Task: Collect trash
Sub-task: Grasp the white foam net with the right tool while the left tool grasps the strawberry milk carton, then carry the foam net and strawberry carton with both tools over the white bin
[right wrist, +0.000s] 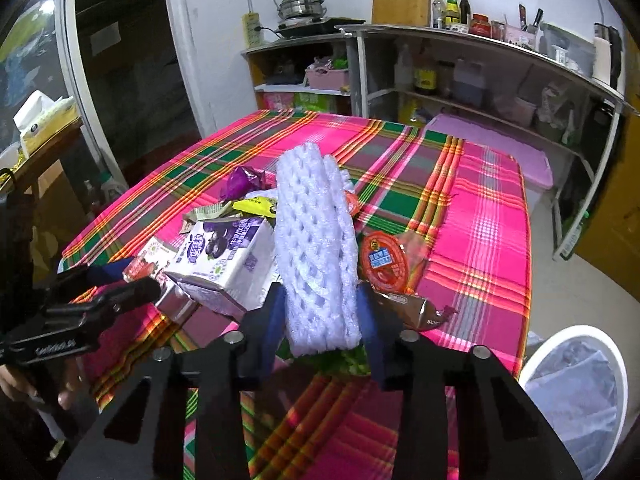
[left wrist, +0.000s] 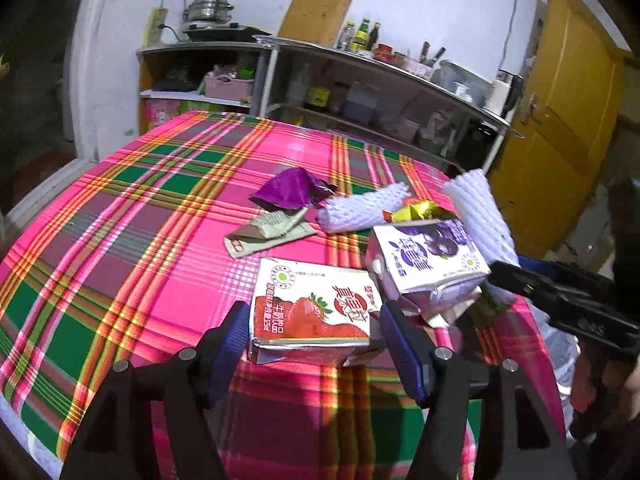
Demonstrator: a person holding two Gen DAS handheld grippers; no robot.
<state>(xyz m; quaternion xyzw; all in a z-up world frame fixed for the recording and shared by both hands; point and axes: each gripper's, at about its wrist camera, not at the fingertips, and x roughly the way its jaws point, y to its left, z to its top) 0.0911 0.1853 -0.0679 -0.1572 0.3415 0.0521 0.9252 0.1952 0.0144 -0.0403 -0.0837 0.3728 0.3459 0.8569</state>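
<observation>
right wrist view shows the right gripper [right wrist: 322, 312] clamped on a white foam fruit net [right wrist: 316, 256], its blue pads pressing both sides and the net standing up between them. a white bin [right wrist: 532, 356] sits just off the table's near right corner, so the net likely goes there; i'd lift it clear of the blueberry carton [right wrist: 228, 256] and the red cup lid [right wrist: 384, 264] first, so neither gets dragged off. left wrist view shows the left gripper [left wrist: 312, 320] spread wide, straddling the strawberry carton [left wrist: 312, 308] on the plaid tablecloth [left wrist: 120, 220], pads not pressing. squeeze across its short sides, gently, since the box looks already crumpled.
</observation>
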